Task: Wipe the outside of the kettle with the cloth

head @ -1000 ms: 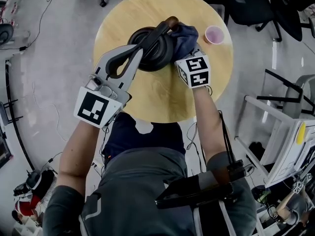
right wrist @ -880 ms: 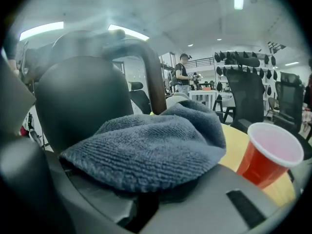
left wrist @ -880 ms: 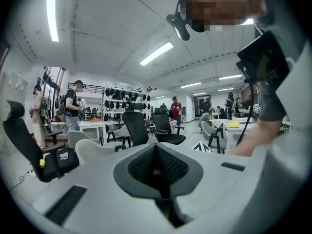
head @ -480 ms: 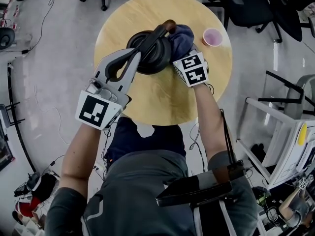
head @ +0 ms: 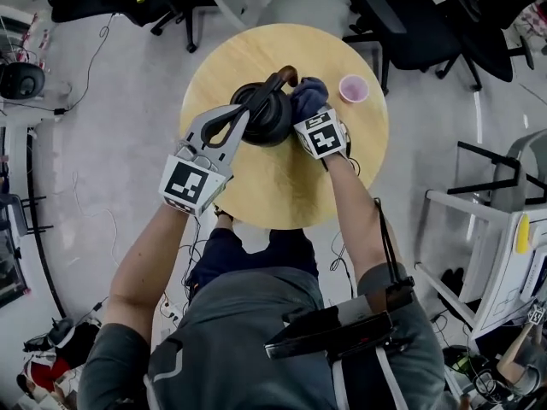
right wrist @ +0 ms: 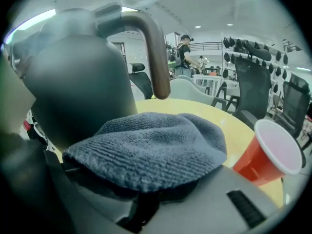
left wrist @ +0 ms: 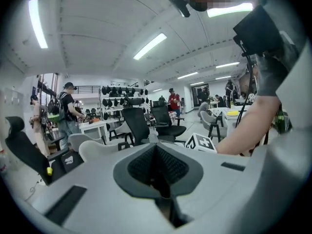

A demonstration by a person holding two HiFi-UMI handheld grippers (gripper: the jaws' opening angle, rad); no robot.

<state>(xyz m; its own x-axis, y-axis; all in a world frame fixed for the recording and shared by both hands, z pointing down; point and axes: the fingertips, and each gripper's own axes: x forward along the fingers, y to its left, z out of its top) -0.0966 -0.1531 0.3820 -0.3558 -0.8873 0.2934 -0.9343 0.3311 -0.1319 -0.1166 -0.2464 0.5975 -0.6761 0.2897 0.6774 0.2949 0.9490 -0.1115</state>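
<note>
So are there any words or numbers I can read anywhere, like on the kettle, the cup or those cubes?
No readable words or numbers anywhere.
Marker cubes: only black-and-white square patterns, no letters.
Kettle: no label visible.
Cup: plain, no print.
Cloth: plain.
Room behind, in both gripper views: any print there is too small and blurred to read.

You had a round wooden table (head: 282, 186) below you, with a red cup (head: 353, 88) standing upright near its far right edge. Black office chairs (head: 410, 15) crowded the grey floor (head: 111, 143) beyond it. Farther off, a person in a cap (left wrist: 67, 108) stood near a rack (left wrist: 122, 90) of dark items, under long ceiling lights (left wrist: 150, 46).
</note>
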